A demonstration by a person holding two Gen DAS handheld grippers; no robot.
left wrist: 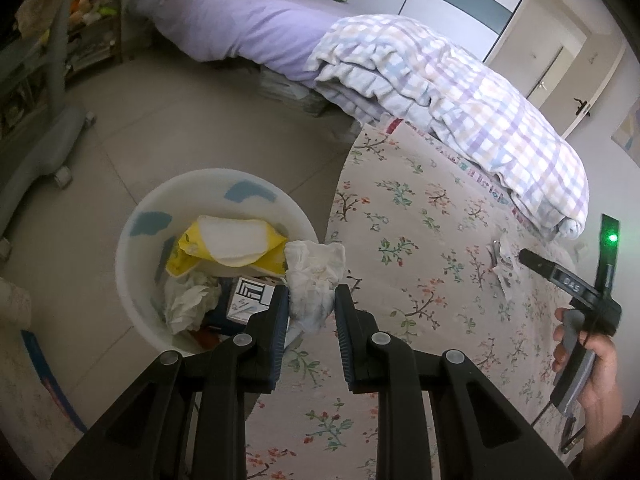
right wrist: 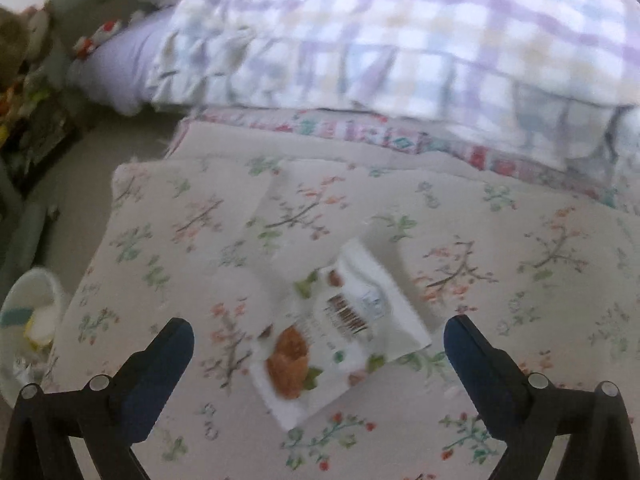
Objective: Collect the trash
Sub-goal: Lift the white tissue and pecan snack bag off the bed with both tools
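Observation:
My left gripper (left wrist: 312, 300) is shut on a crumpled white tissue (left wrist: 314, 276) and holds it over the edge of the bed, next to the rim of a white trash bin (left wrist: 132, 264) on the floor. The bin holds a yellow packet (left wrist: 228, 248), tissues and a small box. My right gripper (right wrist: 318, 336) is open above a white snack wrapper (right wrist: 340, 332) lying flat on the floral bedspread (right wrist: 200, 220), between its fingers. In the left wrist view the right gripper (left wrist: 524, 256) reaches at that wrapper (left wrist: 506, 270) at the right.
A folded plaid duvet (left wrist: 460, 92) lies across the bed behind the wrapper. A purple mattress (left wrist: 240, 28) with toys is farther back. A grey chair base (left wrist: 44, 148) stands on the tiled floor left of the bin.

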